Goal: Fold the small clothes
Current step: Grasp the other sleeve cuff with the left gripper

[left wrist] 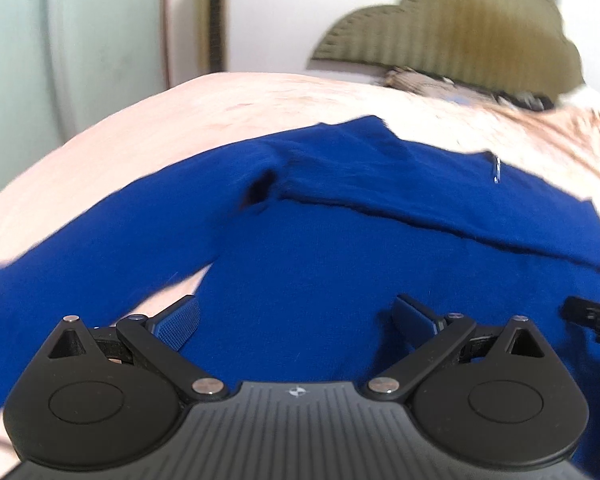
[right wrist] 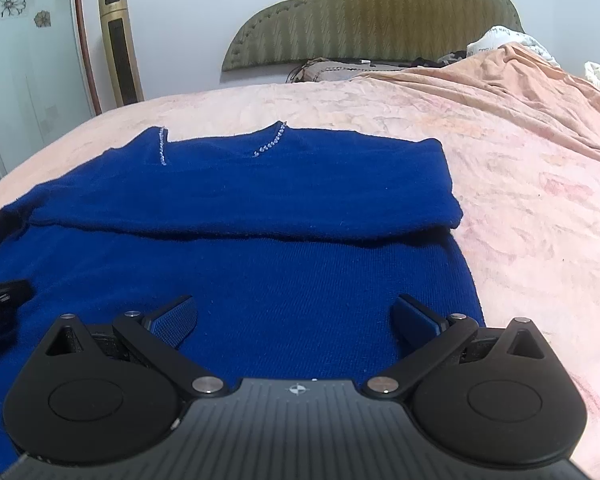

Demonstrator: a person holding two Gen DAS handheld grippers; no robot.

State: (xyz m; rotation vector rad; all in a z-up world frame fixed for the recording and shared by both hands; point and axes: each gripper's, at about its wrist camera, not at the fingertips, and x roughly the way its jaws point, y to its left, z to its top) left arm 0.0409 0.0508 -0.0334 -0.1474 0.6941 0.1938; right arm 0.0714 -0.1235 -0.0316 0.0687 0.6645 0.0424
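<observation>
A royal-blue knit sweater (right wrist: 240, 184) with rhinestone trim at the neckline (right wrist: 270, 144) lies flat on the pink bedspread (right wrist: 520, 184). A sleeve is folded across its upper part, leaving a horizontal fold edge (right wrist: 300, 236). It also shows in the left wrist view (left wrist: 320, 248), with one sleeve (left wrist: 80, 264) stretched out to the left. My left gripper (left wrist: 296, 320) is open and empty just above the sweater's lower body. My right gripper (right wrist: 296, 320) is open and empty over the lower right part. Each gripper's tip shows in the other's view, the right one (left wrist: 592, 318) and the left one (right wrist: 0, 294).
An olive padded headboard (right wrist: 372, 12) and pillows (right wrist: 340, 70) stand at the far end of the bed. A gold tower heater (right wrist: 120, 44) stands by the wall at left. Rumpled bedding (right wrist: 500, 40) lies at the far right. Bare bedspread (left wrist: 112, 140) surrounds the sweater.
</observation>
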